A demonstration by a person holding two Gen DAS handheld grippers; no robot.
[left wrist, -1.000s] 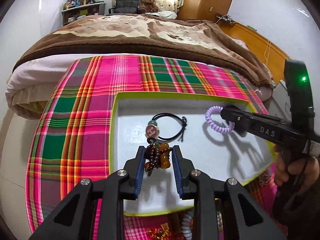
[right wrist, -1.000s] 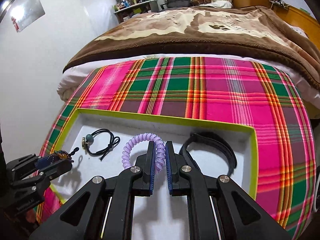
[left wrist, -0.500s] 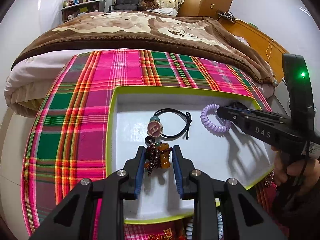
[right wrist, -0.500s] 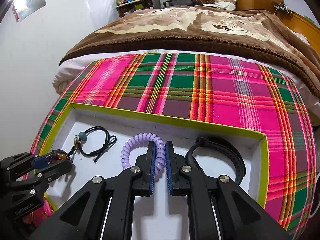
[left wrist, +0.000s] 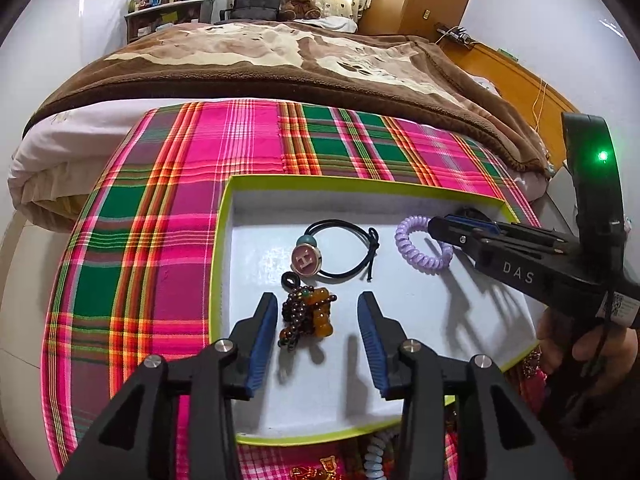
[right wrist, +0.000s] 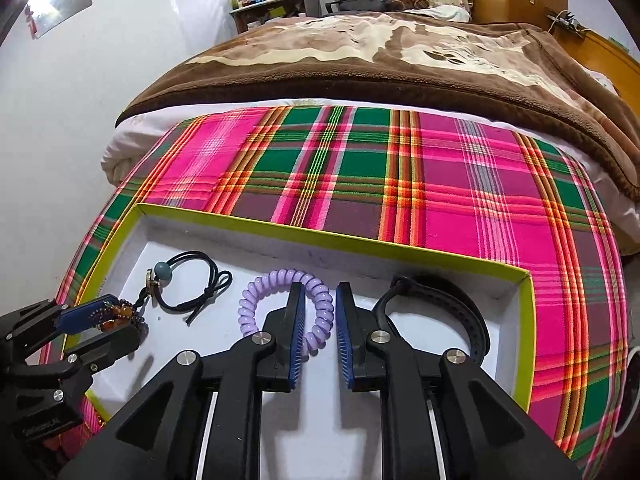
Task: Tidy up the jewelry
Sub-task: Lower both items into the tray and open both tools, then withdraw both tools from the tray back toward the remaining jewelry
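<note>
In the white tray with the lime-green rim, the left gripper has its jaws opening around the bead charm, which lies on the tray floor between the pads with neither pressing on it. The right gripper also has its jaws opening, with the purple coil hair tie loose between them. In the tray, the black cord bracelet lies between the charm and the far wall, and the black strap lies right of the coil.
</note>
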